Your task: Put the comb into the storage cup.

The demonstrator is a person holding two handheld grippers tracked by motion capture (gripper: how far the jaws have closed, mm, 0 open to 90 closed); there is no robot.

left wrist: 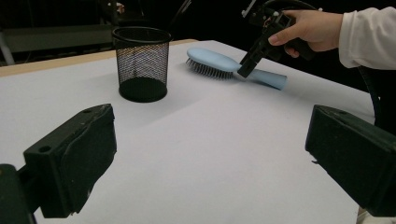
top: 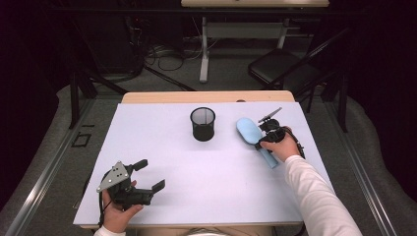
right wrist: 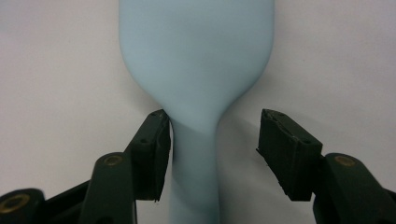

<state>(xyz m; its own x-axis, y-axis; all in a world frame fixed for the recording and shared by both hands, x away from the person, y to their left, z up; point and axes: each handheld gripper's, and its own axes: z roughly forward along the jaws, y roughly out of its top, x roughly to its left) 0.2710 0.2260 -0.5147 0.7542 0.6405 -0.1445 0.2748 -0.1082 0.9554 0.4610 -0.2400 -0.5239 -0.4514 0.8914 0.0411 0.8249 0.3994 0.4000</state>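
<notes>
Right hand-held gripper [top: 259, 142] sits low over the neck of a pale blue hairbrush [top: 250, 132], which lies bristles down on the right side of the worktop [top: 162, 147], head pointing away from the person, just to the right of a black mesh cup [top: 202, 124].

Right gripper view: brush neck [right wrist: 194, 140] stands between the jaws. One pad looks to touch or nearly touch the neck; the other stands clear of it with bare worktop between. Not yet a pinch; jaws half spread around the handle. That view cuts off the brush head at the top and the handle end at the bottom.

High view: the person's right hand [top: 281, 147] and the gripper body cover the middle of the brush; only the head and the handle tip show.

Left gripper view: bristles [left wrist: 208, 70] visible under the brush head, right hand-held gripper [left wrist: 246, 67] angled down onto the neck; the contact point is too small to judge there.

Left hand-held gripper [top: 149, 174] rests near the front left of the worktop, jaws spread wide, nothing between them.

No brand, label or writing readable on the brush, cup or grippers.
</notes>
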